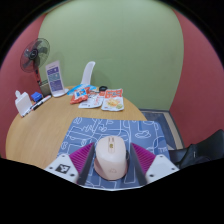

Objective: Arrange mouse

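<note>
A pale pink-white computer mouse (111,157) lies on a blue patterned mouse mat (110,128) at the near edge of a round wooden table (50,120). My gripper (112,146) is lowered over it, so the mouse stands between the two pink-padded fingers. The left finger (82,156) is close against the mouse's side. The right finger (142,158) shows a thin gap beside it. The mouse rests on the mat, with its front pointing away from me.
Beyond the mat lie several colourful snack packets (100,100). A white chair (87,73), a standing card (54,77) and a small box with a pen (28,102) are at the table's far left. A fan (35,52) stands behind. A green and red wall is at the back.
</note>
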`<state>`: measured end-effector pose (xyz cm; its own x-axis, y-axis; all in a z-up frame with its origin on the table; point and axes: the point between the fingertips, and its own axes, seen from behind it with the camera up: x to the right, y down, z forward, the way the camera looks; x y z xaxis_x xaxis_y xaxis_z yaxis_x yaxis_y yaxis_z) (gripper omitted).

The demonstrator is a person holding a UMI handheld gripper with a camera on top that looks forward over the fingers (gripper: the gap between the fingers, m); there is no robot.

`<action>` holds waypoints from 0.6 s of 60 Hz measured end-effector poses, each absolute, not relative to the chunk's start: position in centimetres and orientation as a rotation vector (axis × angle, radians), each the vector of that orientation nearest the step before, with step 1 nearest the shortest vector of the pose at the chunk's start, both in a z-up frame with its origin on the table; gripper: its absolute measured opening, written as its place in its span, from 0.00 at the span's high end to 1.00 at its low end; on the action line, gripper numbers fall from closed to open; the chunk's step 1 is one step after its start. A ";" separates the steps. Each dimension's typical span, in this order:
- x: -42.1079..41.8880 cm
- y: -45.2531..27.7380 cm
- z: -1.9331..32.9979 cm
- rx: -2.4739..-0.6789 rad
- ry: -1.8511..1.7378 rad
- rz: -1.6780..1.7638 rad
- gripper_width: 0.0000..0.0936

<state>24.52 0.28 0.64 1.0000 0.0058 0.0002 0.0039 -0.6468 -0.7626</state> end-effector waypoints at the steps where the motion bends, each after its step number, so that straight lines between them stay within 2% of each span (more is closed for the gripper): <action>1: 24.6 0.2 1.1 -2.271 -0.011 0.003 0.19; 3: 24.6 -0.1 2.0 -2.256 -0.014 -0.004 0.07; 5: 24.7 -0.4 3.1 -2.242 -0.015 -0.012 0.14; 10: 24.8 -2.0 5.9 -2.218 -0.007 -0.040 0.09; 27: 22.1 -12.0 16.9 -2.115 0.015 -0.091 0.10; 36: 19.9 -18.9 20.5 -2.099 0.011 -0.128 0.10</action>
